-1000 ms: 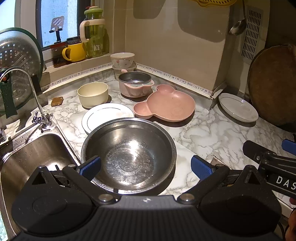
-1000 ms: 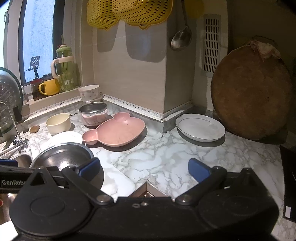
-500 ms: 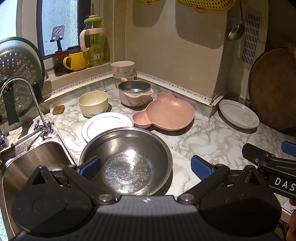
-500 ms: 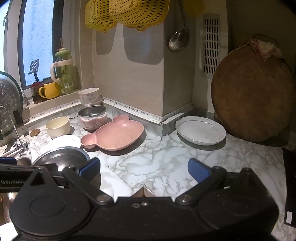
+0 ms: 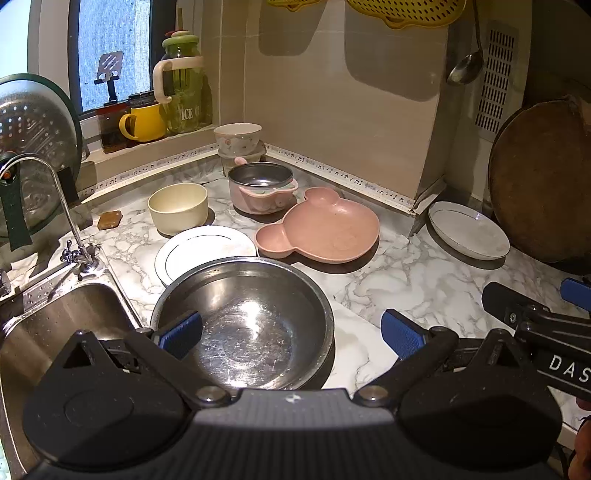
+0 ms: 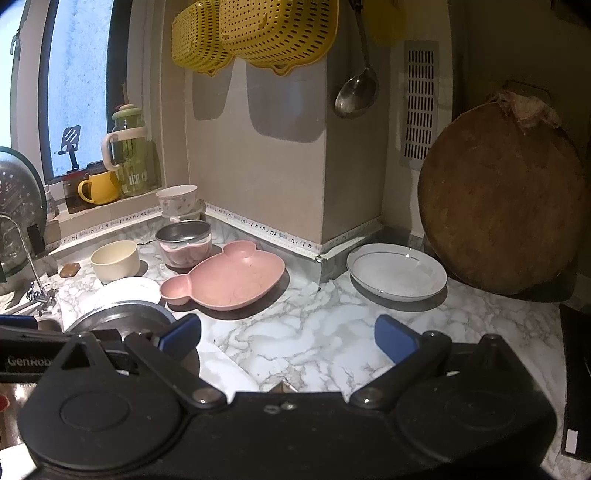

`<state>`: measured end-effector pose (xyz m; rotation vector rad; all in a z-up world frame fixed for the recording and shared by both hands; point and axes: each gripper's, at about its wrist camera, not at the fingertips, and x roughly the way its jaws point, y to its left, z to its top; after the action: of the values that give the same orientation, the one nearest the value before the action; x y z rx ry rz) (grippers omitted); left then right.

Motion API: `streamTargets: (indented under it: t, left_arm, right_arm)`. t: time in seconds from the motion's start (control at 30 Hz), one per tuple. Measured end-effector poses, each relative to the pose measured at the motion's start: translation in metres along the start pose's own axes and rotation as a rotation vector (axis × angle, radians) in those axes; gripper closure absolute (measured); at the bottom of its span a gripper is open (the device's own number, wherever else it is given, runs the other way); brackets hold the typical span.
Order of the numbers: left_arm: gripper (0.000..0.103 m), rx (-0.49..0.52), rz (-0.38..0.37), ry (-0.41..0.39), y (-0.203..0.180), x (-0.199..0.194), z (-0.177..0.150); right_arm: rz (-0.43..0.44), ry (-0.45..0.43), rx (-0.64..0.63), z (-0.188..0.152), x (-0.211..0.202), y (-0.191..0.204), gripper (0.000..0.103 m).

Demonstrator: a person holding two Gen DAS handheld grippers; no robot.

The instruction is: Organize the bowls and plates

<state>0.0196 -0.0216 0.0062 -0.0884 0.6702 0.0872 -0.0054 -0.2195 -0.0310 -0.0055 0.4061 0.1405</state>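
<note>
A large steel bowl (image 5: 243, 317) sits on the marble counter right in front of my left gripper (image 5: 291, 330), which is open and holds nothing. Behind it lie a white plate (image 5: 203, 251), a cream bowl (image 5: 177, 208), a pink bear-shaped plate (image 5: 325, 229) and a steel-lined pink bowl (image 5: 260, 186). A floral bowl (image 5: 238, 136) is stacked in the corner. My right gripper (image 6: 288, 334) is open above bare counter, with a white deep plate (image 6: 397, 271) ahead to its right. The pink bear-shaped plate (image 6: 229, 278) shows ahead to its left.
A sink (image 5: 55, 325) with a tap (image 5: 62, 206) lies at the left. A round wooden board (image 6: 498, 199) leans on the right wall. A yellow mug (image 5: 142, 122) and a green jug (image 5: 183, 85) stand on the sill. Yellow baskets (image 6: 255, 29) and a ladle (image 6: 356, 92) hang above.
Both grippers have drawn back and risen a little, so the dishes look farther away. Nothing was taken hold of and no dish has moved.
</note>
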Motion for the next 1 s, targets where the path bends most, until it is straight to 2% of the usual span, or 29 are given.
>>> streamTargets:
  t: [0.43, 0.67, 1.0]
  left_arm:
    - [0.000, 0.009, -0.011, -0.008, -0.005, 0.007, 0.006]
    - [0.000, -0.003, 0.013, -0.026, -0.002, 0.007, 0.007]
    - [0.000, 0.015, 0.003, 0.008, -0.005, 0.021, 0.008]
  right_arm:
    - [-0.012, -0.010, -0.003, 0.003, 0.004, -0.005, 0.002]
    - [-0.008, 0.001, 0.007, 0.003, 0.009, -0.006, 0.003]
    - [-0.007, 0.029, 0.015, 0.003, 0.020, -0.009, 0.002]
